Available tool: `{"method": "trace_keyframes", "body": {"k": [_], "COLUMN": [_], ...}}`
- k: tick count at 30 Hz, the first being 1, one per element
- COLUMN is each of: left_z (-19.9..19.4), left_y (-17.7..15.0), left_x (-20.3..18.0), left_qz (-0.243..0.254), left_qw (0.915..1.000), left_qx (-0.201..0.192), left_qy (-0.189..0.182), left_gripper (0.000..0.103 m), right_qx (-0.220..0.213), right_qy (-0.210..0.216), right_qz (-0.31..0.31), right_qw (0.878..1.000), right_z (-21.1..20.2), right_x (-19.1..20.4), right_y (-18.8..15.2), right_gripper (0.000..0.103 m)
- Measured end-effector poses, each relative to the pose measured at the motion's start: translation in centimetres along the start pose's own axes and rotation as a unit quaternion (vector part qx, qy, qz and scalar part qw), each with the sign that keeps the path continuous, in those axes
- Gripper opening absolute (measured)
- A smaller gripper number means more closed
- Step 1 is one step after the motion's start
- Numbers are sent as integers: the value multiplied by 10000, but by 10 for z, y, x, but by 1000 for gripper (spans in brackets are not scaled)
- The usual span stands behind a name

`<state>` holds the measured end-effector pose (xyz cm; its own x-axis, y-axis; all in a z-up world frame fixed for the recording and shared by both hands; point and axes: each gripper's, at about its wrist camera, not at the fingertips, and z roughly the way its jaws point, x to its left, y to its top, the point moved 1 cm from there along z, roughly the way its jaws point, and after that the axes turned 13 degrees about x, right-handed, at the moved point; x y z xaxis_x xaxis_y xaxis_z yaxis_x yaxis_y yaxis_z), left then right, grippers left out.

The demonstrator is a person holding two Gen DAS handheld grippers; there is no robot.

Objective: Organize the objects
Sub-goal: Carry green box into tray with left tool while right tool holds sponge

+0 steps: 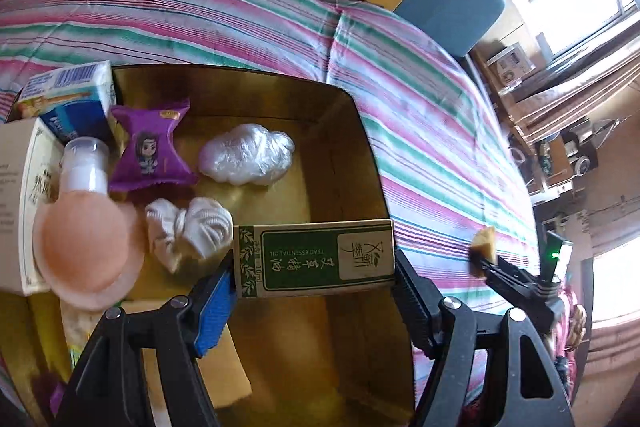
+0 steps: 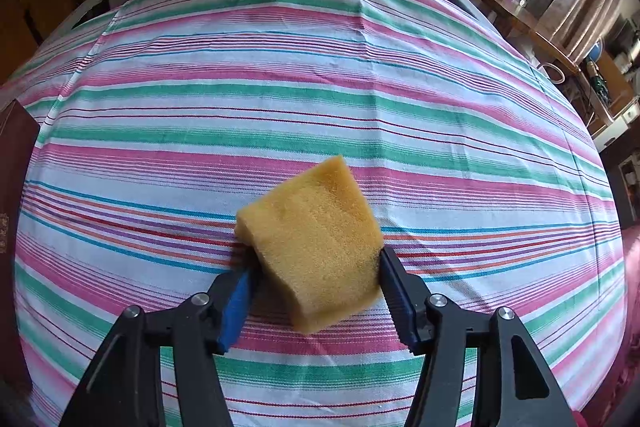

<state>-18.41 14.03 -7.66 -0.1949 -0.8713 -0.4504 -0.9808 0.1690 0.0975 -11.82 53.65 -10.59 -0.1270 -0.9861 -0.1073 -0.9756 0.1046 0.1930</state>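
Green-and-cream essential oil box (image 1: 314,259) sits clamped endwise in the left gripper (image 1: 314,281) over the cardboard box (image 1: 352,155); the right gripper (image 2: 316,287) pinches a yellow sponge (image 2: 316,243).

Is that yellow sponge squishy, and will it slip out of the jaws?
The yellow sponge looks porous, so probably soft and light. It sits tilted in the right gripper, whose left pad barely seems to meet it, so it might twist or slip.
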Motion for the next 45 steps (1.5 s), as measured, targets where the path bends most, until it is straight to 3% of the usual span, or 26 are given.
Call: {"method": "trace_keyframes", "body": {"k": [9, 26, 29, 32, 35, 45], "left_z": [30, 12, -8, -36, -58, -84], "left_y": [19, 19, 7, -20, -52, -128], "left_x": [9, 2, -7, -16, -16, 4], "left_qz": [-179, 7, 333, 815, 993, 942], "left_qw": [9990, 9986, 9961, 9834, 9730, 9584], "left_qx": [238, 55, -262, -868, -1291, -1605], "left_qy": [325, 522, 780, 1368, 1634, 2164], "left_gripper": [74, 82, 82, 82, 81, 81], "right_qx": [15, 28, 26, 23, 16, -66], "right_qy": [9, 19, 16, 24, 10, -116], "right_qz": [10, 83, 68, 35, 5, -70], "right_qw": [10000, 10000, 10000, 10000, 10000, 9999], "right_z": [-2, 2, 2, 2, 2, 2], "right_x": [0, 2, 3, 3, 3, 6], "right_y": [0, -7, -6, -4, -3, -3], "right_gripper": [63, 66, 66, 65, 64, 64]}}
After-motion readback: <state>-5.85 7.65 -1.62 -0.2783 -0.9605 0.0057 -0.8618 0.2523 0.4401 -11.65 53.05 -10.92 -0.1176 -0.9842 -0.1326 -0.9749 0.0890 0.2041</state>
